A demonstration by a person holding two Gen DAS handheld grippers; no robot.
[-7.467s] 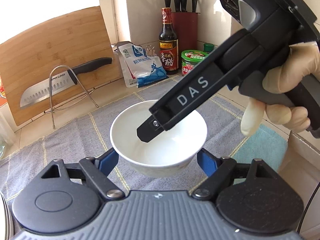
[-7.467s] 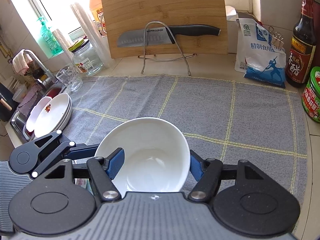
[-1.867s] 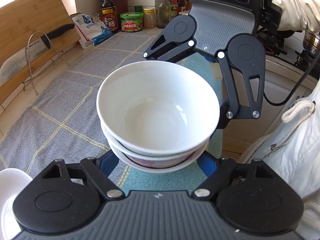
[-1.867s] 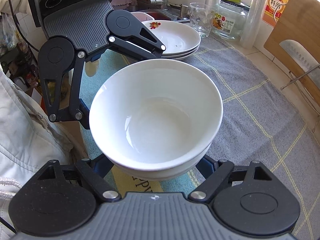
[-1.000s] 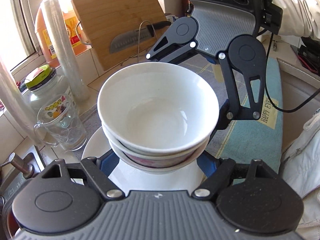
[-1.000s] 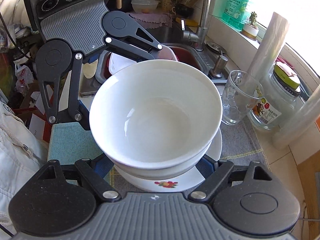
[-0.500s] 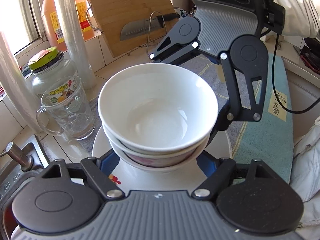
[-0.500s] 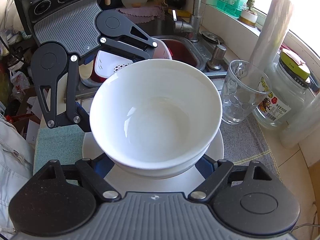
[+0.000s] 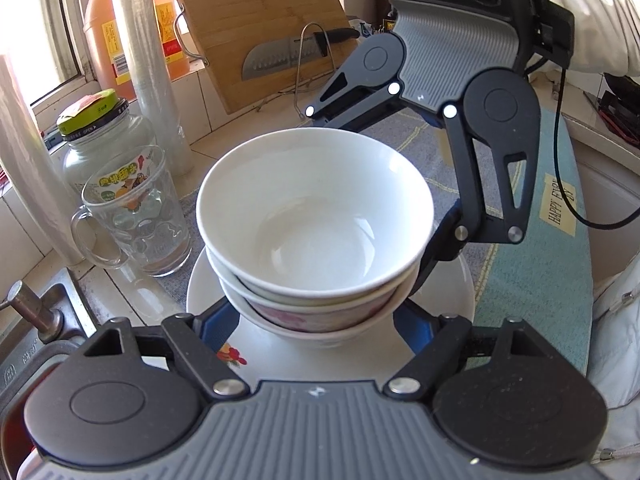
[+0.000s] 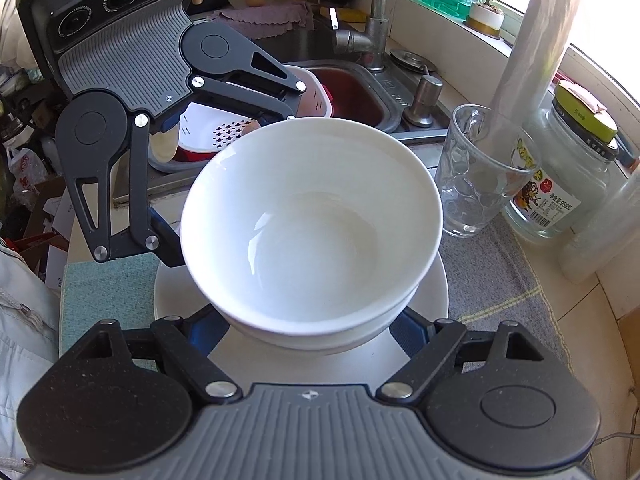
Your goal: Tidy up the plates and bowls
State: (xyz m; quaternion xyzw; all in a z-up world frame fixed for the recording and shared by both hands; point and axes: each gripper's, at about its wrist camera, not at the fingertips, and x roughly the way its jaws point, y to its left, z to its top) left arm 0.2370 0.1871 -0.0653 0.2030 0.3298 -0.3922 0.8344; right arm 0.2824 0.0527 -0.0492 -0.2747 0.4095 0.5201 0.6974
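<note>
Both grippers clamp the bowl stack

Left gripper [image 9: 318,322] pinches the lower bowls, right gripper [image 10: 316,326] presses the same stack of bowls [image 9: 316,232] from the opposite side. Stack sits over the white plates [image 9: 452,304], beside a glass mug [image 9: 136,212] near the sink [image 10: 352,92]

I carried the stacked bowls [image 9: 316,220] off the grey towel; they now sit on the plate [image 9: 460,292] beside the glass [image 9: 136,212].

Home kitchen: sink [image 10: 352,92] with tap [image 10: 372,40], cutting board [image 9: 260,28], knife [image 9: 288,56], countertop.
</note>
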